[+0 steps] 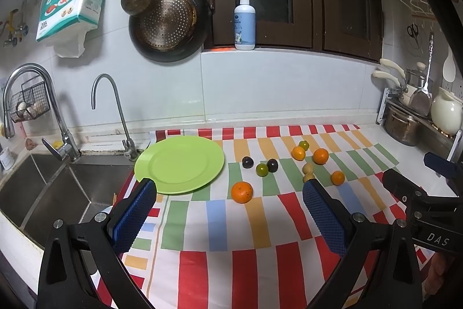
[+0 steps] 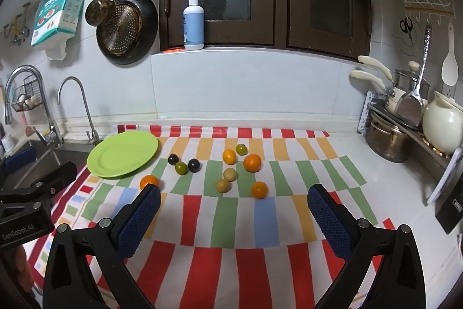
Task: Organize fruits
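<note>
A green plate (image 1: 179, 164) (image 2: 123, 154) lies empty at the cloth's far left, by the sink. Several small fruits are scattered to its right: oranges (image 1: 242, 192) (image 2: 252, 162), two dark plums (image 1: 247, 162) (image 2: 194, 165), green fruits (image 1: 262, 169) (image 2: 181, 167) and tan ones (image 2: 223, 185). My left gripper (image 1: 230, 194) is open and empty, above the cloth, short of the nearest orange. My right gripper (image 2: 234, 200) is open and empty, short of the fruit cluster. Each gripper shows at the other view's edge.
The striped cloth (image 1: 220, 233) covers the counter. A steel sink (image 1: 58, 193) with two taps lies left. Pots and a white jug (image 2: 441, 125) stand on a rack at the right. A soap bottle (image 2: 193, 22) stands on the sill; pans hang on the wall.
</note>
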### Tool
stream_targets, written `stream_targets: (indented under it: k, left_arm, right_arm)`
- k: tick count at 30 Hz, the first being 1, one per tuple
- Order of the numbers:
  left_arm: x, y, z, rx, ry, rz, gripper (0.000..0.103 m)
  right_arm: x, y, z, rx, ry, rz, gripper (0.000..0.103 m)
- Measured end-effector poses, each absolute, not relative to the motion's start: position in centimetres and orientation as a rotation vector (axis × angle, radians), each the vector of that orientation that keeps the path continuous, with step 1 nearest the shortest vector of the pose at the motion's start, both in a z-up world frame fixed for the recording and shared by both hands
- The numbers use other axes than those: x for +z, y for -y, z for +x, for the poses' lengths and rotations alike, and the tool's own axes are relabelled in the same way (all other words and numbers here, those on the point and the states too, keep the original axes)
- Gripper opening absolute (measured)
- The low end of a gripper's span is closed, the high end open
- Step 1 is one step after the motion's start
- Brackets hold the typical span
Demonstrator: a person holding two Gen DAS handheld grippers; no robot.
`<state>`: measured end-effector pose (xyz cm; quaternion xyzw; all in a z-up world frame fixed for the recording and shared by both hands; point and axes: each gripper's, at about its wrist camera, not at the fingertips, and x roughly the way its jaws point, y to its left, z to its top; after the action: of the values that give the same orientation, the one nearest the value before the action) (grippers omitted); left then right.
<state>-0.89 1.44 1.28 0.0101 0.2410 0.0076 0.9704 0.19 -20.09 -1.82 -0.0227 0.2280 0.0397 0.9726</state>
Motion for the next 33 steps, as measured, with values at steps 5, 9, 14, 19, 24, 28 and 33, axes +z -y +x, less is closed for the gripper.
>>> stream_targets:
  k: [5,9,14,19,24,28,33]
  left_arm:
    - [1.3,-1.4,-0.9,0.015,-0.486,0.021,0.103]
    - [1.3,-1.5,-0.9,0.016,-0.485,0.021,0.103]
    - [1.3,-1.5,-0.9,0.015,-0.485,0.02,0.103]
    - [1.3,-1.5,-0.9,0.016,-0.485,0.02,0.103]
    - [1.3,-1.7,-0.6,0.015,-0.492,0.018,0.103]
    - [1.2,-1.8,0.0,0.013,-0.498,0.02,0.103]
    - [0.7,-1.7,0.9,-0.001,-0.506,0.03,0.103]
  right_arm:
    - [-1.8,20.1,0.2,0.079,-0.459,-0.045,0.102]
    - [-1.8,20.1,0.2,0.08,-0.459,-0.046,0.102]
    - [-1.9,20.0,0.2,0.08,-0.459,-0.048,0.102]
    - [-1.8,19.8,0.3,0.081,-0.459,-0.049,0.102]
    - [-1.8,19.5,0.4,0.083,-0.464,-0.054,0.102]
    - [-2.0,19.3,0.8,0.087,-0.47,-0.055,0.102]
    - [-2.3,19.1,1.9,0.1,-0.482,-0.055,0.102]
